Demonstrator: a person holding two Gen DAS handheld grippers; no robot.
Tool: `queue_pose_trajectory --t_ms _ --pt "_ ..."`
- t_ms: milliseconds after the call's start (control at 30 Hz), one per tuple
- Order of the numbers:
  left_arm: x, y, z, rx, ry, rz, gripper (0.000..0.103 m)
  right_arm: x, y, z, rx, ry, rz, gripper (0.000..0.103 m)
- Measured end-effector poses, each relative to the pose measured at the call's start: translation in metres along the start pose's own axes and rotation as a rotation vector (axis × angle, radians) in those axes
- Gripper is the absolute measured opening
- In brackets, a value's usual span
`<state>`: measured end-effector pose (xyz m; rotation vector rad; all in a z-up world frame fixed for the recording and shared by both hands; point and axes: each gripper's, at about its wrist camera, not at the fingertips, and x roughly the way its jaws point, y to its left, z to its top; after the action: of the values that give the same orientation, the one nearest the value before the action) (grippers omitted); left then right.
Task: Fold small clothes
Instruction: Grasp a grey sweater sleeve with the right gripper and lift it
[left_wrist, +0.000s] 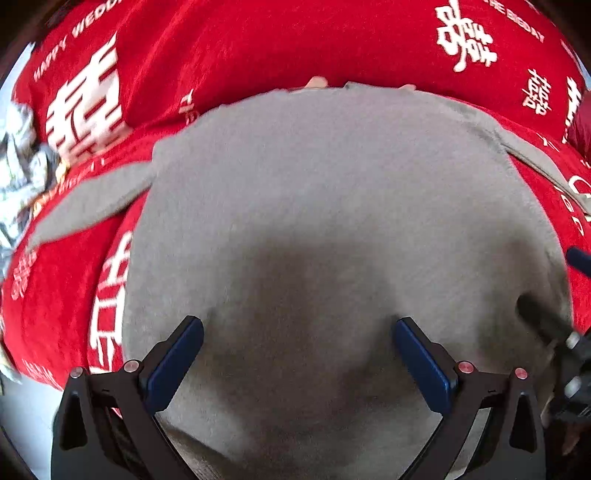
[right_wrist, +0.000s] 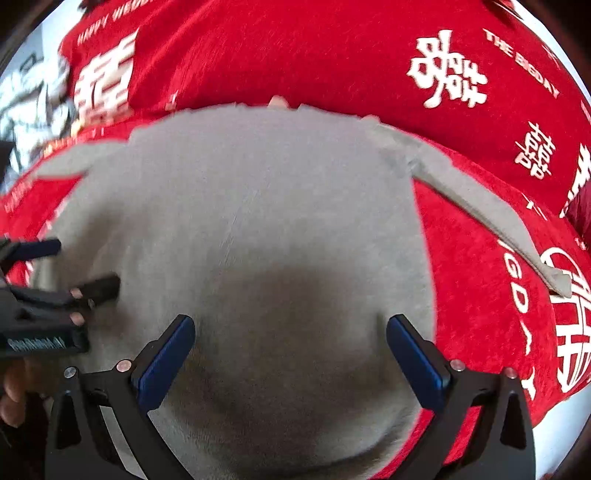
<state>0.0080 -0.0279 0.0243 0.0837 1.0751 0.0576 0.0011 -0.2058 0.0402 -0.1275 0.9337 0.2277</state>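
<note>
**Grey garment flat on red cloth, both grippers spread above it**

No containers in either view.

Far left, a crumpled white-grey patterned fabric (left_wrist: 18, 162) lies off the edge of the red cloth (left_wrist: 258, 44), which carries white double-happiness characters and "HAPPY WEDDING" lettering. The surface under the cloth is hidden.

The grey garment (left_wrist: 314, 206) lies spread flat on the red cloth, centred, filling most of both views. Its left sleeve (left_wrist: 88, 203) points out left, its right sleeve (right_wrist: 480, 210) runs out right and down, both lying on the cloth. Small pinkish bits show at the far top edge, too blurred to tell.

Left gripper (left_wrist: 297, 363): blue-padded fingers (left_wrist: 177, 363) wide apart, nothing between them, over the garment's near part. Contact with the fabric cannot be told.

Right gripper (right_wrist: 290, 360): fingers (right_wrist: 417, 360) wide apart too, holding nothing, over the garment's near right part. The left gripper shows at its left edge, just beside.
</note>
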Motion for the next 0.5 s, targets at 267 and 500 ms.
queue_pose_trajectory --t_ms 267,500 --pt "-0.014 -0.044 0.038 0.086 -0.046 -0.017 0.103 -0.018 -0.078 0.027 0.205 -0.053 0.000 0.103" --pt "-0.013 -0.088 0.072 0.125 -0.028 -0.068 0.103 -0.021 -0.158 0.022 0.385 -0.050 -0.070 0.103"
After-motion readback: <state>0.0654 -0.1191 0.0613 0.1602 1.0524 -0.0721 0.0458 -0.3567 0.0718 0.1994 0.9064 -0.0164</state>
